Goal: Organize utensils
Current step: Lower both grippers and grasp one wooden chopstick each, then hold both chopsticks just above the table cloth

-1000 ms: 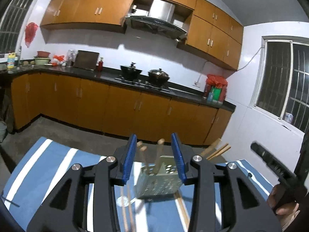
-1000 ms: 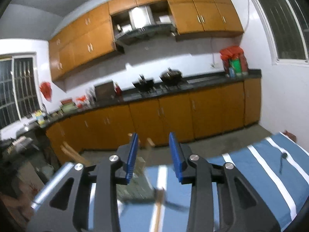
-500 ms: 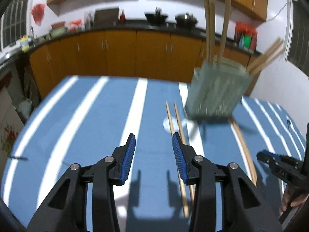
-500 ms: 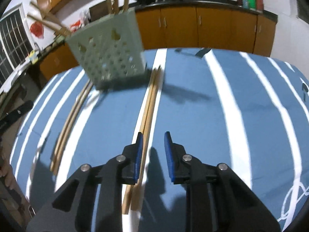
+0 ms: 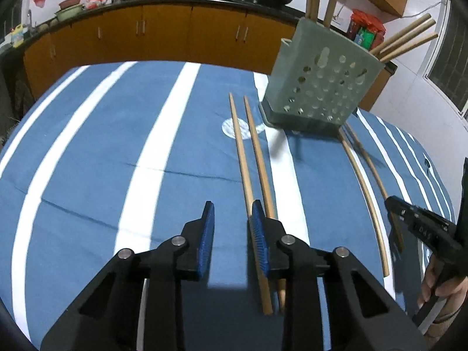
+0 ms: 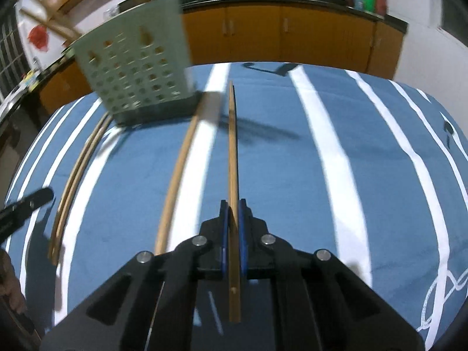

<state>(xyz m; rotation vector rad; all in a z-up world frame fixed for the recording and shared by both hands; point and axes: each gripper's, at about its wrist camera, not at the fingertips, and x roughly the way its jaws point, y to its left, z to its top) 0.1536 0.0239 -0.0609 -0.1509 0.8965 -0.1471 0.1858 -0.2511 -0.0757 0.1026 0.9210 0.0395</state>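
Note:
A grey-green perforated utensil holder (image 5: 318, 84) stands on the blue striped tablecloth (image 5: 87, 152) with several wooden chopsticks in it; it also shows in the right wrist view (image 6: 137, 73). Two chopsticks (image 5: 251, 169) lie side by side in front of my left gripper (image 5: 231, 228), which is open, its right finger over them. Two more chopsticks (image 5: 365, 181) lie to the right. My right gripper (image 6: 233, 228) is shut on one chopstick (image 6: 233, 158) and holds it pointing forward. Its partner chopstick (image 6: 181, 169) lies just left of it on the cloth.
Another chopstick pair (image 6: 76, 175) lies left of the holder in the right wrist view. Kitchen cabinets (image 5: 163, 29) and a counter with pots run along the far wall. The other gripper's black body (image 5: 424, 231) is at the right edge of the left wrist view.
Both grippers have tilted down from the kitchen wall to the table and come closer to it. My right gripper has closed on one chopstick of the pair in front of it.

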